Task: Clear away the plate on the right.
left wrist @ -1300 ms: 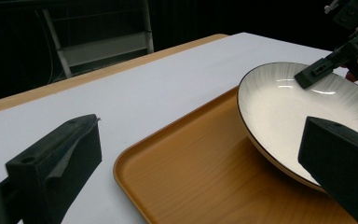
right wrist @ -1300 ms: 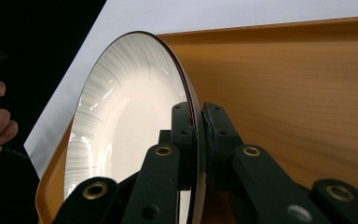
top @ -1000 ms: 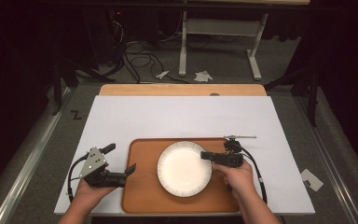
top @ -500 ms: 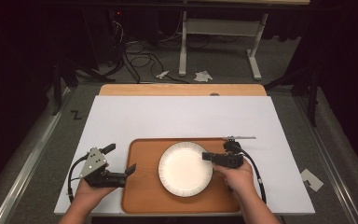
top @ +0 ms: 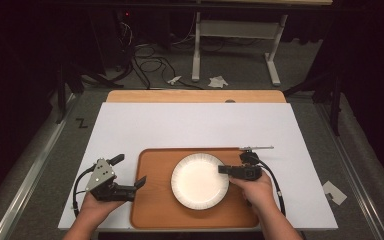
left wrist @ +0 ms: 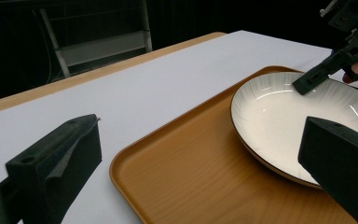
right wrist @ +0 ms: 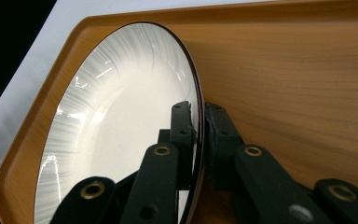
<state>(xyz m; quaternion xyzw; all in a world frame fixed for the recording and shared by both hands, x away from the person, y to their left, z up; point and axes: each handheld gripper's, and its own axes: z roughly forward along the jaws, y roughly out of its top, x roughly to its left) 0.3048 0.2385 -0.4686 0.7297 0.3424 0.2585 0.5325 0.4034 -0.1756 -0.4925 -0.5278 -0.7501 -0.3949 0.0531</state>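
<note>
A white ribbed plate (top: 200, 181) lies on a brown wooden tray (top: 155, 200) at the near middle of the table. My right gripper (top: 221, 169) is shut on the plate's right rim. In the right gripper view the rim of the plate (right wrist: 112, 130) runs between the two black fingers (right wrist: 182, 123), with the tray (right wrist: 284, 84) behind. My left gripper (top: 128, 170) stands open at the tray's left edge with nothing between its jaws. In the left gripper view the tray (left wrist: 191, 186) and plate (left wrist: 279, 116) lie ahead, with the right gripper (left wrist: 303, 86) on the plate's far rim.
A white cover (top: 195, 125) spreads over the table, with a bare wooden strip (top: 195, 96) along the far edge. Beyond the table are cables (top: 145, 55) and a desk frame (top: 235, 30) on the floor. A paper scrap (top: 334, 192) lies right of the table.
</note>
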